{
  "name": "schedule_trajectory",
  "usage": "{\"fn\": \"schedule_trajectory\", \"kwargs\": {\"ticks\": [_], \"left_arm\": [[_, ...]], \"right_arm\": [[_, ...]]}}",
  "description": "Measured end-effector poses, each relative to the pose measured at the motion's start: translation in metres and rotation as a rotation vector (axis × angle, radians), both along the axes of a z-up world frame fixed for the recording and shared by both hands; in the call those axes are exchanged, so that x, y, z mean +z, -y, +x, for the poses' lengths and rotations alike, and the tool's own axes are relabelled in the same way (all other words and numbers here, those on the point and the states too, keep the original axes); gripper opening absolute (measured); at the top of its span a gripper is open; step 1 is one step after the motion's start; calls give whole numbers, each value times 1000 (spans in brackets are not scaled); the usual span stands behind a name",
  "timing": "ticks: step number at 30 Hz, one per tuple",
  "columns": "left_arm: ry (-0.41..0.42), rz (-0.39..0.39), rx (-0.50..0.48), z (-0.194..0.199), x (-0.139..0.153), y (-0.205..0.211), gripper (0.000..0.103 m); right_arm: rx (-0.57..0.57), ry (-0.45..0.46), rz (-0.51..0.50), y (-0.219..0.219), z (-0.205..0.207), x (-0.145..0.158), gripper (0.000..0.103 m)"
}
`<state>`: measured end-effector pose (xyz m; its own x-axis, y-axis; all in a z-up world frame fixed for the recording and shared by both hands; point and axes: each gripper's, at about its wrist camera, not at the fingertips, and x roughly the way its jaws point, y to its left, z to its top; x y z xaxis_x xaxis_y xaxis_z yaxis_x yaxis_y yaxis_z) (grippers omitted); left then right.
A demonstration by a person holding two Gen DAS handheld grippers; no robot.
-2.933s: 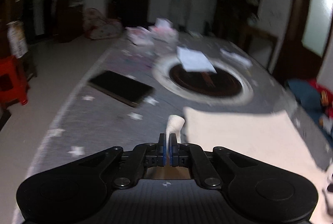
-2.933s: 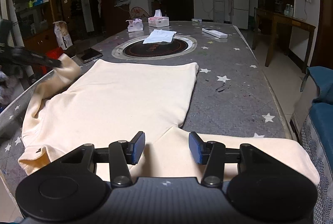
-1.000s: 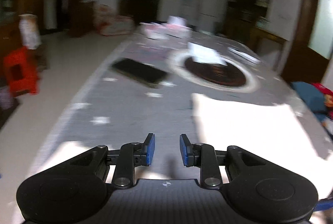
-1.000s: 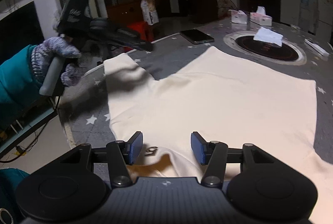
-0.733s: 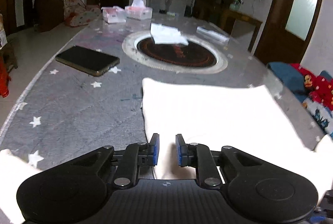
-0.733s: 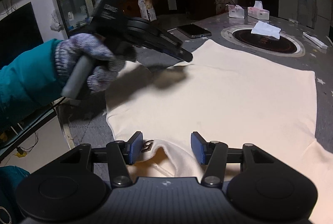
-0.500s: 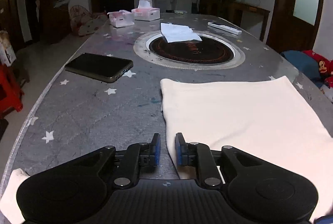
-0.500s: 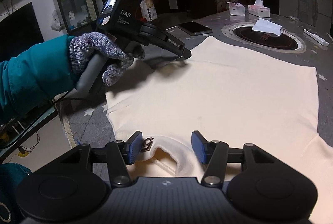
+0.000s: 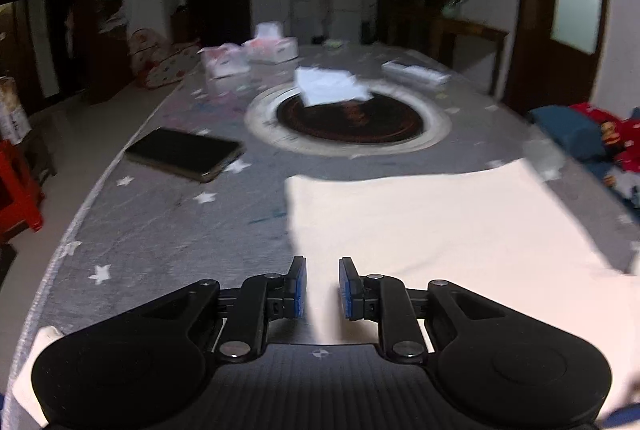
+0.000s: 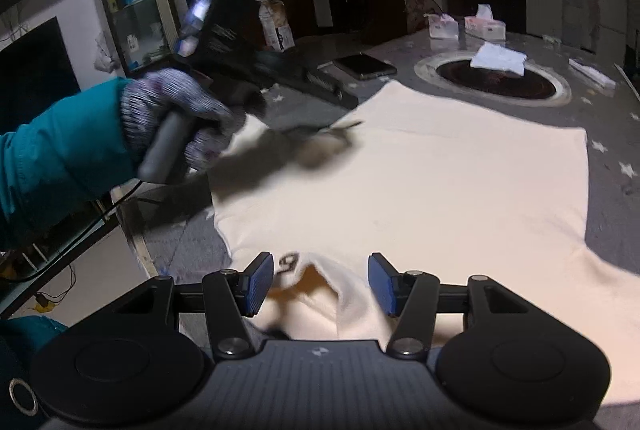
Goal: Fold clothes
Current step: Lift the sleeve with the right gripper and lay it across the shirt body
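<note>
A cream shirt (image 10: 420,190) lies flat on the grey star-patterned table (image 10: 612,166). My right gripper (image 10: 320,280) is open at the table's near edge, with the shirt's collar (image 10: 320,286) and a dark label between its jaws, not pinched. A gloved hand (image 10: 176,110) in a teal sleeve holds my left gripper (image 10: 332,96) just above the shirt's far left corner, casting a shadow on it. In the left wrist view my left gripper (image 9: 322,282) is open a little, with the left edge of the shirt (image 9: 440,230) running under the gap.
On the table beyond the shirt lie a dark phone (image 9: 184,154), a round black hob (image 9: 352,118) with a white cloth (image 9: 328,86) on it, and tissue boxes (image 9: 272,46). A red stool (image 9: 16,190) stands left of the table. Blue and red fabric (image 9: 592,134) lies to the right.
The left gripper, which let go of the sleeve earlier, has lifted slightly off the shirt's left edge and its jaws stand a bit wider. The right gripper stays open at the collar.
</note>
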<state>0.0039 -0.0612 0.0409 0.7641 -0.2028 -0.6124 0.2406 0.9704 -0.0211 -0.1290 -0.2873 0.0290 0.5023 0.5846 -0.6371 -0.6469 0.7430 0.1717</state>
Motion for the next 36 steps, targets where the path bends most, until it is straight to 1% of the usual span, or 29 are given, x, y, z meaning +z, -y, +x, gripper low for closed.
{"fn": "schedule_trajectory", "kwargs": {"ticks": [5, 9, 12, 16, 20, 23, 32, 35, 36], "left_arm": [[10, -19, -156, -42, 3, 28, 21], [-12, -37, -253, -63, -7, 52, 21], [-25, -14, -277, -70, -17, 63, 21], [-42, -31, -264, -69, -22, 65, 21], [-45, -31, -268, -70, -22, 67, 22], [-43, -30, -278, -76, -22, 69, 27], [-51, -21, -269, -78, -23, 70, 32], [-49, -15, -273, -79, -23, 73, 36], [-50, -12, -275, -78, -23, 74, 36]], "right_arm": [[-27, -10, 16, 13, -8, 2, 53], [-78, -7, 42, 29, -13, 7, 53], [-116, -6, 61, 42, -17, 10, 53], [-167, -3, 87, 58, -22, 15, 53], [-321, -10, 113, 96, -16, 8, 52], [-446, -15, 133, 126, -11, 3, 51], [-822, -32, 191, 216, 3, -14, 51], [-948, -38, 210, 246, 8, -20, 50], [-974, -47, 225, 254, 10, -23, 50]]}}
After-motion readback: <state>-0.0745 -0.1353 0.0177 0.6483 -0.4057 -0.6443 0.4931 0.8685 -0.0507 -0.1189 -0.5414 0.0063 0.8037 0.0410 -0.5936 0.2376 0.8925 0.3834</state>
